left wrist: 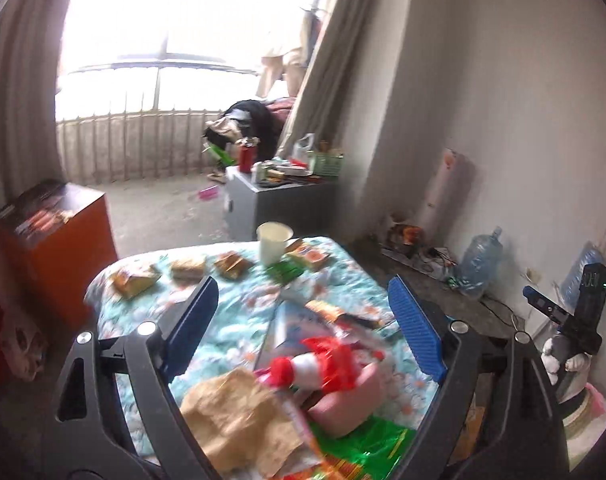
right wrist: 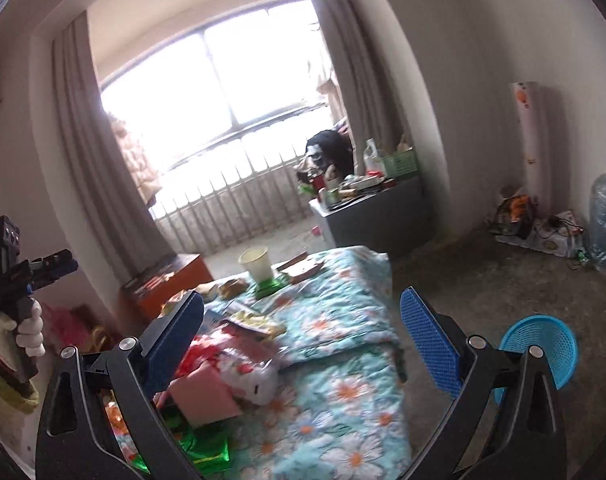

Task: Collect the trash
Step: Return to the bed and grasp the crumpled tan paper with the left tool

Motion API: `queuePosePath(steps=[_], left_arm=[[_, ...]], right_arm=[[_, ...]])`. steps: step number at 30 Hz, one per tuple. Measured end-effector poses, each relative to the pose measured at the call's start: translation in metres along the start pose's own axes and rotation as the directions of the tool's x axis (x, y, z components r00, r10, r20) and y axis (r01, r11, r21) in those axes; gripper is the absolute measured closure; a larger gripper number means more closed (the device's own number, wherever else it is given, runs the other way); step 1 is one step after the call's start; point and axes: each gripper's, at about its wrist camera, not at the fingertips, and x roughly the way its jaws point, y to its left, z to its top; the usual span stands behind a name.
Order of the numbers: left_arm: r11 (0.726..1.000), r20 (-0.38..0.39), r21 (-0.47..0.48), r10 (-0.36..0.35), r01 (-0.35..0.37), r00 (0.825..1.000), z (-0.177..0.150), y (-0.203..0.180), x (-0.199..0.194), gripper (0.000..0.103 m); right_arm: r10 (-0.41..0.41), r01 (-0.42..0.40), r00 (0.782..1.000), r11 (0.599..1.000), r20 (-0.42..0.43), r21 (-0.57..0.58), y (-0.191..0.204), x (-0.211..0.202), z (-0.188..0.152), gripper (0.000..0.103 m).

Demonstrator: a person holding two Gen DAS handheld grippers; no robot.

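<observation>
Trash lies on a bed with a blue floral quilt (left wrist: 231,320). A white paper cup (left wrist: 274,243) stands at the far end, beside snack wrappers (left wrist: 135,278). Near me lie brown paper (left wrist: 239,416), a pink box (left wrist: 347,408), a red and white wrapper (left wrist: 327,360) and a green wrapper (left wrist: 367,448). My left gripper (left wrist: 303,300) is open and empty above this pile. My right gripper (right wrist: 303,312) is open and empty over the bed's near right part. The cup (right wrist: 255,263), the pink box (right wrist: 203,396) and a blue mesh basket (right wrist: 543,344) on the floor show in the right wrist view.
An orange box (left wrist: 59,240) stands left of the bed. A grey cabinet (left wrist: 279,204) with clutter stands beyond it. Water bottles (left wrist: 479,256) and cables lie along the right wall. Curtains frame a bright window with a railing.
</observation>
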Motion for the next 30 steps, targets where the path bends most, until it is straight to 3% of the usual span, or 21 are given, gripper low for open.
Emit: queuePosePath(steps=[4, 7, 11, 17, 25, 30], left_arm=[[0.995, -0.039, -0.034, 0.089, -0.090, 0.995, -0.059, 0.045, -0.015, 0.021], [0.995, -0.084, -0.029, 0.093, -0.096, 0.992, -0.089, 0.059, -0.009, 0.021], [0.989, -0.220, 0.047, 0.149, -0.142, 0.964, -0.115, 0.054, 0.034, 0.021], [0.989, -0.331, 0.118, 0.118, -0.083, 0.936, -0.129, 0.044, 0.078, 0.022], [0.989, -0.435, 0.090, 0.147, -0.120, 0.888, -0.146, 0.056, 0.103, 0.050], [0.991, -0.446, 0.071, 0.136, -0.117, 0.885, -0.148, 0.060, 0.103, 0.068]], right_arm=[[0.070, -0.071, 0.991, 0.997, -0.111, -0.004, 0.039, 0.026, -0.024, 0.007], [0.083, -0.086, 0.978, 0.996, -0.190, -0.005, 0.059, 0.046, -0.039, 0.007], [0.106, -0.113, 0.959, 0.994, -0.262, -0.012, 0.081, 0.071, -0.052, 0.007], [0.093, -0.112, 0.932, 0.993, -0.351, -0.034, 0.106, 0.109, -0.068, 0.007], [0.097, -0.132, 0.916, 0.989, -0.389, -0.064, 0.124, 0.131, -0.068, 0.010], [0.078, -0.133, 0.927, 0.983, -0.367, -0.127, 0.135, 0.145, -0.058, 0.014]])
